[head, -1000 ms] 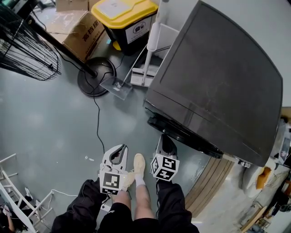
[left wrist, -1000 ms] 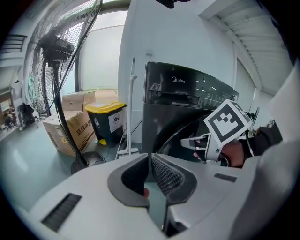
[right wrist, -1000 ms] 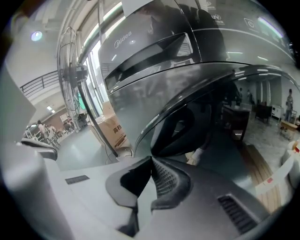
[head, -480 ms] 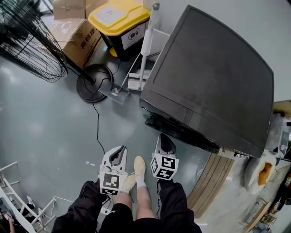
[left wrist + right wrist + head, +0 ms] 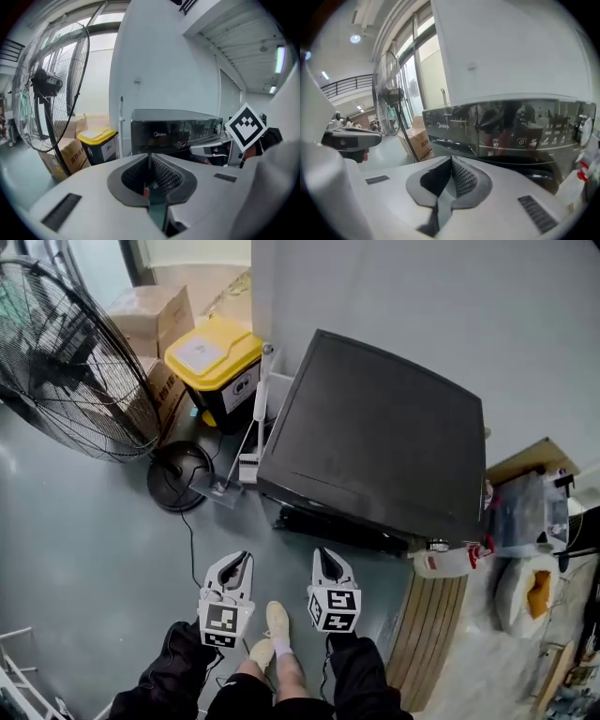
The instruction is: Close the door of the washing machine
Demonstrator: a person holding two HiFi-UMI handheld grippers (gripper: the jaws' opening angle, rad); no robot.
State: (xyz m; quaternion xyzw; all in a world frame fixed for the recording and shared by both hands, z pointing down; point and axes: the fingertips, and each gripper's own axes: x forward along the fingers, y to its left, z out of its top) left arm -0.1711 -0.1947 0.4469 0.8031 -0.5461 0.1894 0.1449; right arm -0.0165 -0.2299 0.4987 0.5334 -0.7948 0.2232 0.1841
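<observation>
Far to your left stands a big pedestal fan (image 5: 70, 362), its round base on the grey floor (image 5: 84, 521). Cardboard boxes (image 5: 150, 310) sit behind it, and a black bin with a yellow lid (image 5: 214, 360) is just beside them. A white long-handled tool (image 5: 258, 404) stands between the bin and the washing machine (image 5: 384, 442).

Low in front of you, your left gripper (image 5: 236, 563) has its jaws pressed together with nothing between them. Your right gripper (image 5: 324, 559), near it on the other side of your pale shoe (image 5: 277, 620), is likewise closed on nothing.

Both point toward the washing machine, a dark Midea-branded unit against the white wall (image 5: 394, 296), and neither touches it. A dark part juts out low along its front (whether that is the door hanging open, the views do not settle).

At the machine's front right corner lies a white spray bottle (image 5: 448, 562) with a red trigger. A slatted wooden board (image 5: 433, 634) lies on the floor just below it.
</observation>
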